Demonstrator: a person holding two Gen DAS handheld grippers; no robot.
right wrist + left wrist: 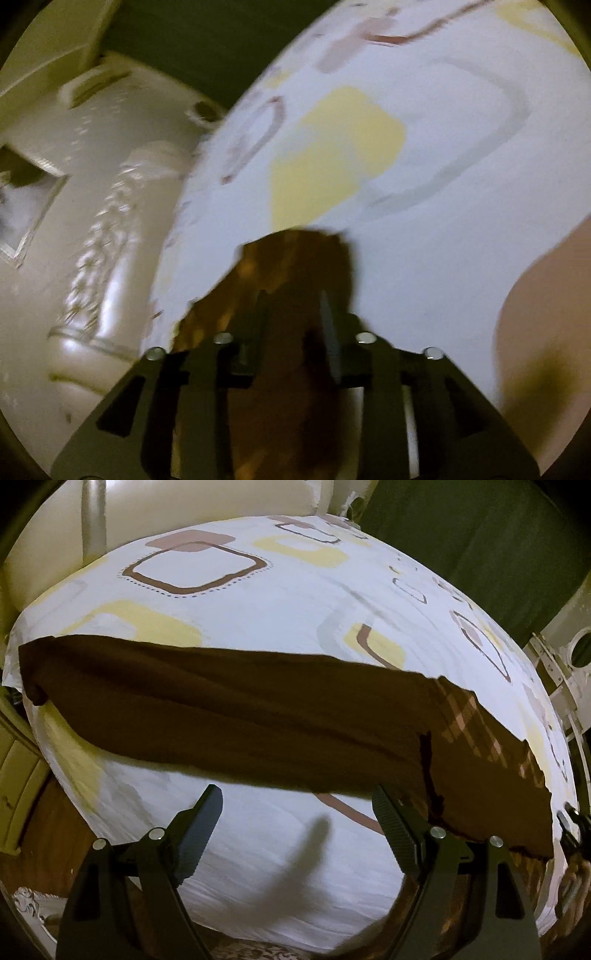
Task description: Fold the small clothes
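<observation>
1. Left wrist view: my left gripper (295, 805) hangs with jaws wide apart and empty, just short of the near edge of one brown garment (236, 716), folded into a long band across the patterned bedsheet (295, 602).
2. I judge it poised to take that edge for another fold.
3. Right wrist view, blurred: my right gripper (295, 314) has brown cloth between its partly parted jaws; whether they pinch it I cannot tell.
4. Count: one garment, two grippers.
</observation>
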